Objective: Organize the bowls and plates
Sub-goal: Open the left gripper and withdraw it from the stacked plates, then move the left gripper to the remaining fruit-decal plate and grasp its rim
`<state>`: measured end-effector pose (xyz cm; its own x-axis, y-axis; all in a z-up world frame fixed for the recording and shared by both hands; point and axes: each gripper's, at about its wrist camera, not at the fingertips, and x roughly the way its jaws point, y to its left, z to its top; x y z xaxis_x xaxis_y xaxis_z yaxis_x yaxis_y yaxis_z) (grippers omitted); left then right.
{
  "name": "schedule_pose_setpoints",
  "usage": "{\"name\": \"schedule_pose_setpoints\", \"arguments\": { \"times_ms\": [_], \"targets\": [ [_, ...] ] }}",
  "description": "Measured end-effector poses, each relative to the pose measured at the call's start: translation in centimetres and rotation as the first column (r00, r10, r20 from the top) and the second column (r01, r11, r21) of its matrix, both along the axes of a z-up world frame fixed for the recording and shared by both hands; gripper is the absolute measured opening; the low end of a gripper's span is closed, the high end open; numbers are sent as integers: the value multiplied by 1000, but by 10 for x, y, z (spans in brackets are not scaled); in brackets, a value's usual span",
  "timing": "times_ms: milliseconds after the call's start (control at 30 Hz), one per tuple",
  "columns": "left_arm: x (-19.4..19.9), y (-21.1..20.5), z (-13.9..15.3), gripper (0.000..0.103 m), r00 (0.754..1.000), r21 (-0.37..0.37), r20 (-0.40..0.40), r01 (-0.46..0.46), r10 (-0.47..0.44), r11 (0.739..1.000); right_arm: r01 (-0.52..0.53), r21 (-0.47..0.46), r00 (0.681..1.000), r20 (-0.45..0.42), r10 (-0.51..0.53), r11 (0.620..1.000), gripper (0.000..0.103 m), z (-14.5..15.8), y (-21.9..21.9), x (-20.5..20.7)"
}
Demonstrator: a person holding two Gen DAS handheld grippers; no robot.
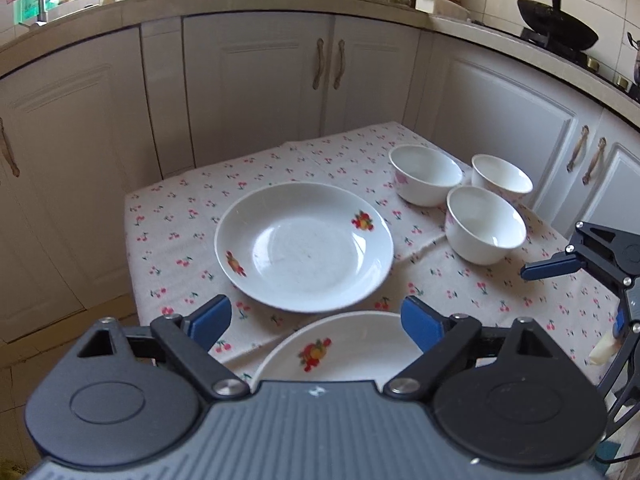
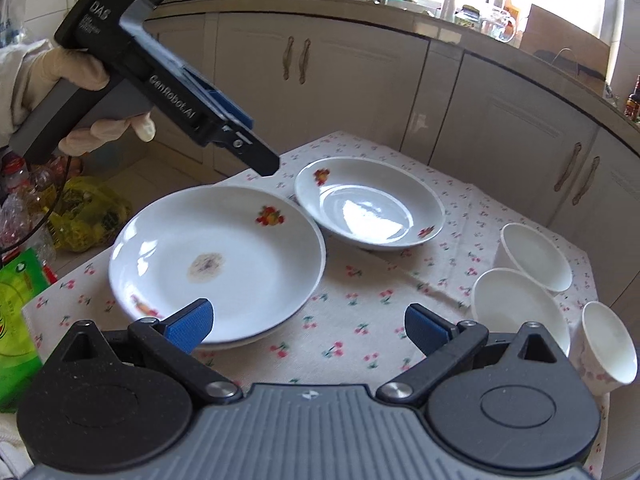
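Hovering over bench [image 1: 180, 216] w/ cherry-print cloth: left tongs [image 1: 316, 322] spread wide, nothing held, above near plate [image 1: 320, 354]. Right tongs [image 2: 308, 326] also wide open, empty, left pad over rim of stained plate [image 2: 218, 262]. Second plate [image 2: 370, 204] sits just behind it. Three white bowls [image 1: 486, 226] clustered at bench's right side, near cabinets [image 1: 256, 80].
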<state>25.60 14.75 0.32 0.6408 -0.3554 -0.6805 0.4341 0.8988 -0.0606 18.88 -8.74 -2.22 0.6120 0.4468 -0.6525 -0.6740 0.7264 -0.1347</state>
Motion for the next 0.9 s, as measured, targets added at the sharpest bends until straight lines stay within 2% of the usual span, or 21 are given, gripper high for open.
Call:
{"name": "schedule_pose_setpoints", "arguments": {
  "times_ms": [333,500,733,900],
  "targets": [
    [29,1,-9,92,1000,11,-12,-17,17,1000,39,39,999,35,-40,998,103,12,-8,45],
    [42,0,-17,92,1000,15,-30,-7,8,1000,25,0,999,42,-25,1000,103,6,-4,57],
    [69,2,-18,92,999,15,-35,-25,26,1000,37,-11,999,26,-36,999,103,-2,1,93],
    [97,7,-26,92,997,6,-62,-50,50,999,53,-21,998,-24,-53,998,103,-16,5,119]
  ]
}}
